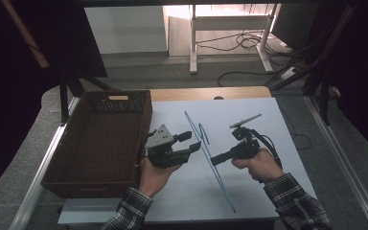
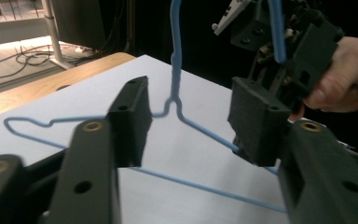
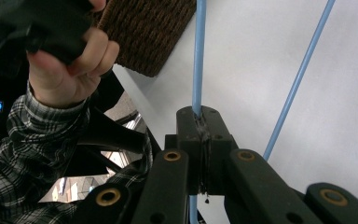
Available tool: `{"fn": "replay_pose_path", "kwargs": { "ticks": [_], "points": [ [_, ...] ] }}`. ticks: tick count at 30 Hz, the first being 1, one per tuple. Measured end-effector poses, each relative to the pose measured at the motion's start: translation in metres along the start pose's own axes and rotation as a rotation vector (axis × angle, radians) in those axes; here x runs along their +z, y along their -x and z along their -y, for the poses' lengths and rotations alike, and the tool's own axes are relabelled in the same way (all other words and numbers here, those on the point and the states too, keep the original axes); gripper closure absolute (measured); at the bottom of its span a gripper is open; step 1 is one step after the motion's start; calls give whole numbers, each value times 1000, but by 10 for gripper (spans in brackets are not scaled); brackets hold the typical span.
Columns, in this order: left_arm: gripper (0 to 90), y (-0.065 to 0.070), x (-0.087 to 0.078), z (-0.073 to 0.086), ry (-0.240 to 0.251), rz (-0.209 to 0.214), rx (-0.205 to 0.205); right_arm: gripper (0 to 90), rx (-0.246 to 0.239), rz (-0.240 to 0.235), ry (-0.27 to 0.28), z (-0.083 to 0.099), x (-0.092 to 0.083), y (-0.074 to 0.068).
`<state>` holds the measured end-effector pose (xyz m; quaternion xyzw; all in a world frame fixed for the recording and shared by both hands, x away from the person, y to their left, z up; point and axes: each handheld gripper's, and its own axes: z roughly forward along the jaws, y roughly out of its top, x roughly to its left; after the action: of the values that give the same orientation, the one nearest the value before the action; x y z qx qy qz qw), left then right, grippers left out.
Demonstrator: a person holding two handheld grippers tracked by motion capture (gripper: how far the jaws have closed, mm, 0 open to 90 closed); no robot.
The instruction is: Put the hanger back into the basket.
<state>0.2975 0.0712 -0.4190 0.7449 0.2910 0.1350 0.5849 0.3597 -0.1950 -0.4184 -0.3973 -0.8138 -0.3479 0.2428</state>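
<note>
High view: a blue wire hanger [image 1: 210, 158] stands tilted over the white sheet [image 1: 268, 124], right of the basket [image 1: 76, 143]. The right gripper [image 1: 214, 160] is clamped on the hanger's long wire; its hand [image 1: 258, 165] sits farther right of the basket. The left gripper [image 1: 191, 140] lies just right of the basket's near corner, jaws parted and pointing at the hanger, apart from it.

Left gripper view: the left gripper [image 2: 191, 116] has jaws standing apart with nothing pressed between them. No earlier picture bears on their motion. The hanger [image 2: 177, 105] shows beyond the jaws, its neck rising and its shoulders running over the sheet [image 2: 121, 74]. The right gripper [image 2: 279, 60] holds the upper wire, its hand [image 2: 342, 77] behind.

Right gripper view: the right gripper [image 3: 201, 133] is shut tight on one wire of the hanger [image 3: 198, 56]; a second wire runs slanting alongside. The basket [image 3: 151, 32] corner lies above, the left hand [image 3: 70, 65] just beside it, with a plaid sleeve [image 3: 32, 158] below.
</note>
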Motion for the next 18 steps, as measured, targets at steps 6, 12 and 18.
{"fn": "replay_pose_path", "kwargs": {
  "ticks": [6,12,18],
  "points": [
    [604,-2,12,-4,-21,3,17,883,-8,-10,-8,2,1,-1],
    [685,-4,18,-3,-31,4,12,883,-11,-10,-10,3,1,-3],
    [740,-2,21,-4,-35,-11,-1,883,-14,-9,-9,1,3,-4]
  ]
}}
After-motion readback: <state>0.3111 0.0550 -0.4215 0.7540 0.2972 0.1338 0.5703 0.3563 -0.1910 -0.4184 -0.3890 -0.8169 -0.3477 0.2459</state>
